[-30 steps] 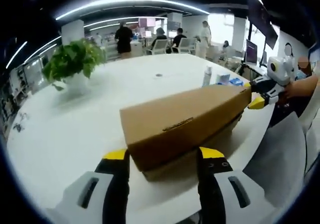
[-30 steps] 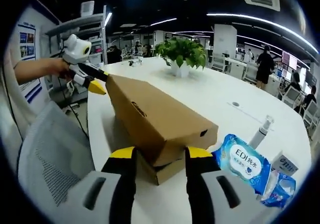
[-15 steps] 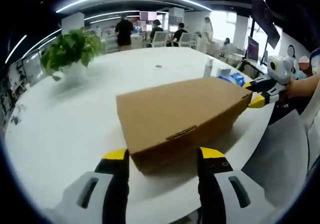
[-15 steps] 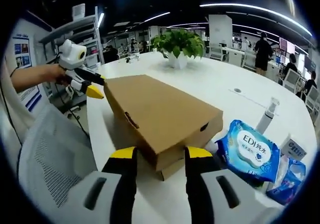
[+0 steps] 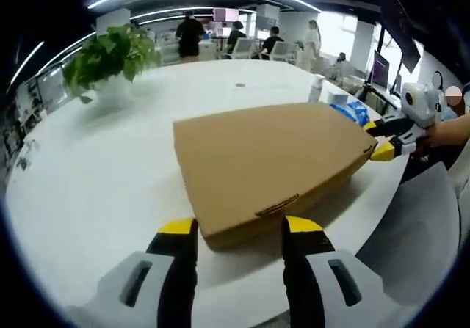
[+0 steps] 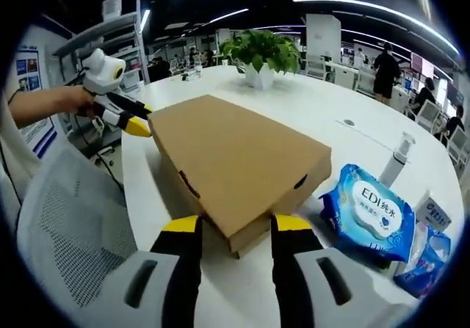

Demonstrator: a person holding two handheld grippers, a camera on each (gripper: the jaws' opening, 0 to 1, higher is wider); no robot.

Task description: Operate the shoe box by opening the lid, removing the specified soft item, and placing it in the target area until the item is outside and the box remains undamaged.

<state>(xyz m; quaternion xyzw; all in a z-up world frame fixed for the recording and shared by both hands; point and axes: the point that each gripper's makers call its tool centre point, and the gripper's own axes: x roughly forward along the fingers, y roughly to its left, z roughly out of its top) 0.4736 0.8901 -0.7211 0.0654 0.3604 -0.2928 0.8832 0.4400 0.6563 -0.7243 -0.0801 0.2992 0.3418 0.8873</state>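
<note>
Bright ceiling strip lights, sharp centre, fisheye-warped edges

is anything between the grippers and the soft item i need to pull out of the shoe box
Yes: the cardboard lid lies flat over the shoe box, hiding whatever is inside. The left gripper and right gripper sit open at opposite ends, with nothing between them and the lid's edges.

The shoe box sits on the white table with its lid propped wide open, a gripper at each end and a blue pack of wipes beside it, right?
Not quite: the lid is down, not propped open. The right gripper view shows the shoe box closed flat on the white table. The rest holds: the right gripper at one end, the left gripper at the other, the blue pack of wipes beside it.
</note>
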